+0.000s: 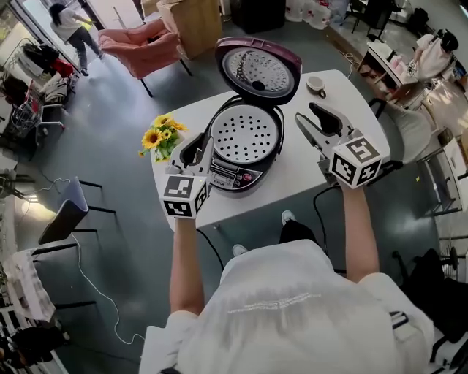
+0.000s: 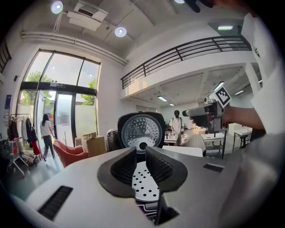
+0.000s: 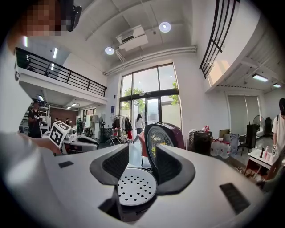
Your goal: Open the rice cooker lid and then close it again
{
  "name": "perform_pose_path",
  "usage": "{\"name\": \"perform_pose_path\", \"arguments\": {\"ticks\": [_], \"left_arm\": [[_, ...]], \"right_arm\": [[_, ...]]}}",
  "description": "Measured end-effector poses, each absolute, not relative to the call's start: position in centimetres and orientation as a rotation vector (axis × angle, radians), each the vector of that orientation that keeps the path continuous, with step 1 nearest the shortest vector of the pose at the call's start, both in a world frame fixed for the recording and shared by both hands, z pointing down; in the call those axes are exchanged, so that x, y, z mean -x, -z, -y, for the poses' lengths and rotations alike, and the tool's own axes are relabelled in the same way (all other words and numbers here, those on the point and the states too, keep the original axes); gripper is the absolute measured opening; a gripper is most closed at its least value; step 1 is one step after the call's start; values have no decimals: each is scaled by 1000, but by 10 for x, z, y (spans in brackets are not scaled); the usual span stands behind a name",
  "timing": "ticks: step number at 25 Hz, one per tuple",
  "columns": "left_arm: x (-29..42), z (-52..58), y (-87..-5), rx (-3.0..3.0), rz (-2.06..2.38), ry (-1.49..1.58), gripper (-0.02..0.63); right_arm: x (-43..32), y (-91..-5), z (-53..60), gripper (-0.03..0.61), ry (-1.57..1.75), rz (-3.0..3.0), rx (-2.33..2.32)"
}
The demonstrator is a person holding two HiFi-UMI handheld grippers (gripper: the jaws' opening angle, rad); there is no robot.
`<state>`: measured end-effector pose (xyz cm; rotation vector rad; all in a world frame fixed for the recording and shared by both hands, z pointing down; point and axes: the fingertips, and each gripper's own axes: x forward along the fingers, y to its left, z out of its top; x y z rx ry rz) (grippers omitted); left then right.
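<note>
The rice cooker (image 1: pixel 245 150) stands on the white table (image 1: pixel 307 182) with its dark red lid (image 1: pixel 257 69) swung up and back. A perforated steam tray (image 1: pixel 245 135) shows inside the body. My left gripper (image 1: pixel 199 148) hovers at the cooker's front left corner, its jaws a narrow gap apart with nothing between them. In the left gripper view the lid (image 2: pixel 141 130) and the tray (image 2: pixel 144 185) show past that gripper (image 2: pixel 141 153). My right gripper (image 1: pixel 307 115) is open to the right of the cooker, apart from it. In the right gripper view the lid (image 3: pixel 171 131) and the tray (image 3: pixel 136 187) lie ahead of it (image 3: pixel 141 153).
A bunch of yellow flowers (image 1: pixel 162 135) stands at the table's left edge, close to my left gripper. A small cup (image 1: pixel 316 86) sits at the back right. A pink armchair (image 1: pixel 142 47) and a cardboard box (image 1: pixel 191 22) stand on the floor beyond the table.
</note>
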<state>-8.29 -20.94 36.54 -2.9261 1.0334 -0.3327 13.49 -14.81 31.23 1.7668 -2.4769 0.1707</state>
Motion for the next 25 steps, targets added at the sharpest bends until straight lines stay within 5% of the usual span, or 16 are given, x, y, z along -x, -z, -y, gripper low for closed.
{"name": "perform_pose_path", "arguments": {"ticks": [15,25], "left_arm": [[24,281,-367,2766,-1433,352,72],[6,277,-389,2712,-1588,410,72]], "right_arm": [[-226,-285,264,224,-48,2724,-1399],[-182,-275,288,285,-19,2893,-804]]}}
